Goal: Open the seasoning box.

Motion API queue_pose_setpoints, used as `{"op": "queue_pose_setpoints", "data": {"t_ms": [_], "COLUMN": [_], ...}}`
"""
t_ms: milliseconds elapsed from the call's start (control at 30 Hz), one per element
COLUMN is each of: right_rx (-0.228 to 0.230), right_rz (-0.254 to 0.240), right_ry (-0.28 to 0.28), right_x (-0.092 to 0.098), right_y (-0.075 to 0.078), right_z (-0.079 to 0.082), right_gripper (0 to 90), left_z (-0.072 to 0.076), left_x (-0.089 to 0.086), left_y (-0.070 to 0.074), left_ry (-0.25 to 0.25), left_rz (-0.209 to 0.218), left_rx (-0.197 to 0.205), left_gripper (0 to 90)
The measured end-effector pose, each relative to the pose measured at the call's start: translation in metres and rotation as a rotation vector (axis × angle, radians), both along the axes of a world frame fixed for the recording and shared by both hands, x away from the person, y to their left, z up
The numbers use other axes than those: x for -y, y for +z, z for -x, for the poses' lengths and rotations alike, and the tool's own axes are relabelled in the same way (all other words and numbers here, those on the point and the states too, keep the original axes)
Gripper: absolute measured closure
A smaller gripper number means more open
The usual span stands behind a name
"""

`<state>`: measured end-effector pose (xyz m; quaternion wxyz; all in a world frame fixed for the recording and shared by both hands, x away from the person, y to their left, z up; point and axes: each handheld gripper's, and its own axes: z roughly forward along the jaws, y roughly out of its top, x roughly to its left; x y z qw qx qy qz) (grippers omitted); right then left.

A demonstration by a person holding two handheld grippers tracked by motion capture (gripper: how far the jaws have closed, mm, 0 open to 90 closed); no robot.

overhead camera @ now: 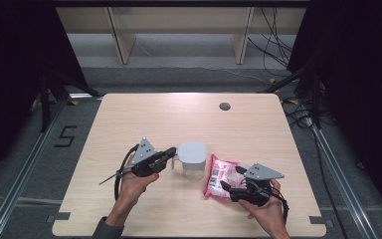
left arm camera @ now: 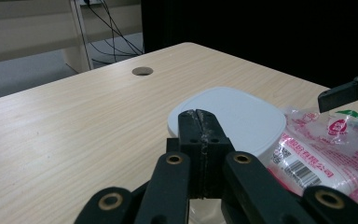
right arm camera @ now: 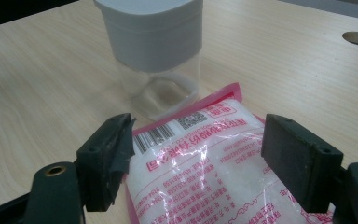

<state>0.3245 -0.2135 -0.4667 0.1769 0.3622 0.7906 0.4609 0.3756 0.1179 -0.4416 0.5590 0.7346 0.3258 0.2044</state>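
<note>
Two claws: left claw (left arm camera: 200, 122) clenched empty, right claw (right arm camera: 196, 158) released astride barcoded pink bag (right arm camera: 205, 163).

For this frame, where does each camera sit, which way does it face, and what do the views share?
High view: above the person's side, facing forward and down on the table; forearms, left gripper and right gripper show.
Left gripper view: along its shut jaws toward the jar.
Right gripper view: along its open jaws, over the pink bag.
Shared: jar and pink bag appear in all three.
</note>
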Motion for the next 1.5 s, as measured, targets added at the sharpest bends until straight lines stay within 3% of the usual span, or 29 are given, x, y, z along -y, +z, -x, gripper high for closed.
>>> {"op": "queue_pose_setpoints", "data": {"t_ms": [33, 100, 333, 367, 467, 533, 600, 633, 667, 700, 733, 767, 800, 833, 867, 900, 967, 1000, 1167, 1233, 1400, 1433, 1500], "right_rx": [0.033, 0.012, 0.028, -0.008, -0.014, 0.024, -0.002, 0.022, 0.043, 0.043, 0.024, 0.024, 0.029, 0.048, 0.049, 0.059, 0.071, 0.051, 0.081, 0.094, 0.083, 0.104, 0.082], "right_rz": [0.01, 0.006, 0.012, 0.0, 0.0, 0.022, 0.006, 0.021, 0.003, 0.003, -0.01, -0.01, -0.009, 0.005, 0.008, 0.002, -0.015, -0.008, 0.005, 0.017, 0.016, 0.023, 0.013], "right_ry": [0.01, 0.009, 0.022, 0.013, 0.024, 0.043, 0.024, 0.051, 0.064, 0.064, 0.077, 0.077, 0.052, 0.059, 0.071, 0.065, 0.061, 0.06, 0.069, 0.103, 0.113, 0.113, 0.102], "right_x": [0.001, 0.0, 0.0, -0.002, -0.002, -0.003, -0.006, -0.006, -0.008, -0.008, -0.012, -0.012, -0.017, -0.018, -0.02, -0.022, -0.025, -0.026, -0.034, -0.039, -0.044, -0.045, -0.046], "right_y": [-0.001, -0.001, -0.001, -0.001, 0.0, 0.0, 0.0, 0.001, 0.0, 0.0, 0.001, 0.001, 0.004, 0.005, 0.007, 0.008, 0.009, 0.01, 0.012, 0.013, 0.013, 0.014, 0.015], "right_z": [-0.002, -0.001, 0.0, 0.002, 0.001, -0.003, -0.001, -0.005, -0.009, -0.009, -0.012, -0.012, -0.012, -0.014, -0.017, -0.018, -0.023, -0.024, -0.03, -0.034, -0.038, -0.039, -0.041], "right_gripper": [26.0, 27.5, 30.4, 31.7, 34.1, 37.0, 38.2, 40.5, 46.1, 46.1, 52.2, 52.2, 58.5, 61.0, 64.1, 66.6, 71.0, 72.5, 81.0, 86.3, 90.0, 90.0, 90.0], "left_z": [-0.003, -0.005, -0.013, -0.014, -0.013, -0.013, -0.012, -0.012, -0.012, -0.012, -0.007, -0.008, -0.009, -0.009, -0.009, -0.01, -0.009, -0.01, -0.009, -0.01, -0.009, -0.009, -0.009], "left_x": [0.001, 0.002, 0.007, 0.007, 0.007, 0.007, 0.008, 0.008, 0.007, 0.007, 0.049, 0.045, 0.041, 0.043, 0.047, 0.048, 0.048, 0.047, 0.047, 0.047, 0.045, 0.046, 0.045], "left_y": [0.0, -0.001, -0.008, -0.009, -0.007, -0.009, -0.009, -0.009, -0.009, -0.009, -0.008, -0.009, -0.01, -0.009, -0.008, -0.009, -0.008, -0.009, -0.009, -0.009, -0.008, -0.008, -0.008], "left_ry": [-0.008, -0.011, -0.035, -0.043, -0.033, -0.024, -0.018, -0.017, -0.016, -0.016, 0.098, 0.102, 0.101, 0.11, 0.124, 0.113, 0.113, 0.121, 0.118, 0.117, 0.122, 0.121, 0.12], "left_rz": [0.005, 0.009, -0.01, -0.004, -0.027, -0.008, -0.013, -0.015, -0.023, -0.023, 0.573, 0.525, 0.476, 0.504, 0.567, 0.594, 0.597, 0.596, 0.591, 0.602, 0.597, 0.603, 0.6], "left_rx": [0.003, -0.003, -0.012, -0.006, 0.002, -0.005, -0.004, -0.002, 0.003, 0.003, -0.065, -0.029, -0.024, -0.026, -0.034, -0.017, -0.023, -0.025, -0.027, -0.027, -0.044, -0.044, -0.043], "left_gripper": [89.3, 89.3, 89.0, 88.9, 88.1, 87.9, 87.9, 87.9, 87.9, 87.9, 87.9, 87.9, 87.9, 87.9, 88.0, 88.0, 87.9, 87.9, 88.0, 88.0, 88.0, 88.0, 88.0]}}
